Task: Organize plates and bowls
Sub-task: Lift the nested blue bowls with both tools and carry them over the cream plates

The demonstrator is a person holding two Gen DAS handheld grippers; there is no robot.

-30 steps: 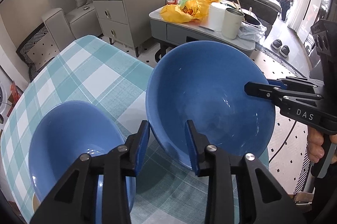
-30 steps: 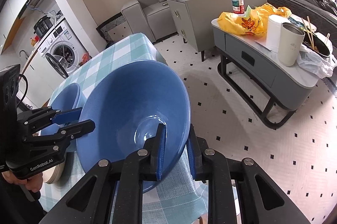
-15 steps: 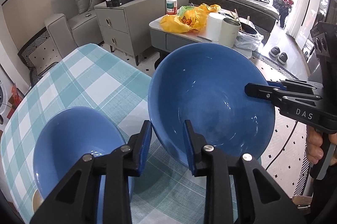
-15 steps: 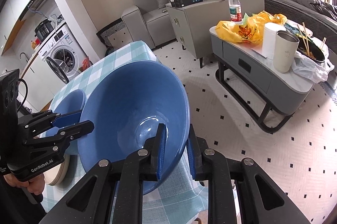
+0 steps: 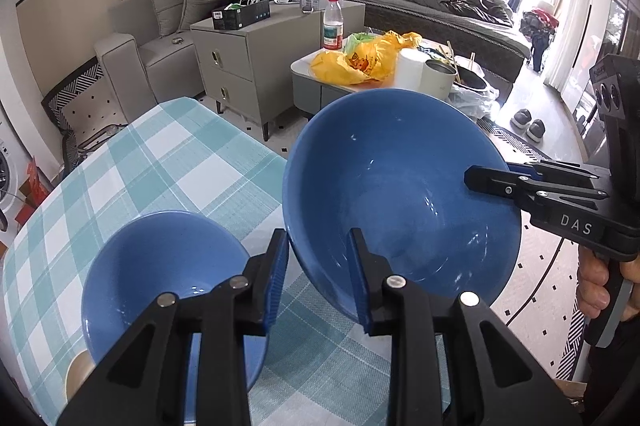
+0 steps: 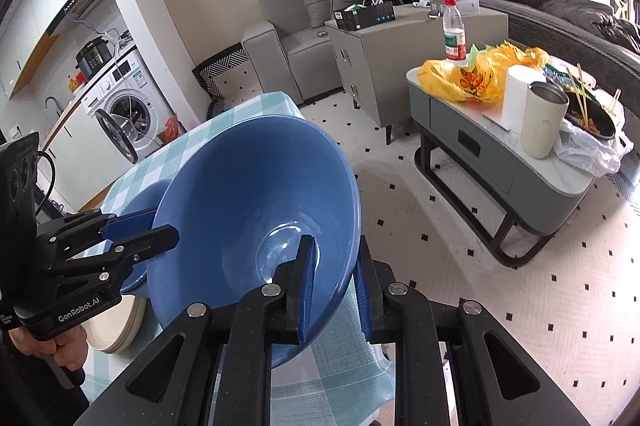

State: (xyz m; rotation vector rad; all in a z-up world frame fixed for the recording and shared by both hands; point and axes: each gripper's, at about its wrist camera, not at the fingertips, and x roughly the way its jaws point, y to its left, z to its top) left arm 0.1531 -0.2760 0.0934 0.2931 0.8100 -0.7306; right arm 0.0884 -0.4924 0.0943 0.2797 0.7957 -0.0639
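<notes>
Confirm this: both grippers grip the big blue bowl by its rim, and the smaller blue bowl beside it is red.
Wrong on colour. The smaller bowl is blue, as the left wrist view shows. The rest holds: left gripper and right gripper both clamp the big blue bowl by its rim.

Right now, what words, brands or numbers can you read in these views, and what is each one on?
"DAS": on the right tool body.
"GenRobot.AI": on the left tool body.
Water bottle label: too small to read.
Yellow bag print: blurred.
Black box label: unreadable.
</notes>
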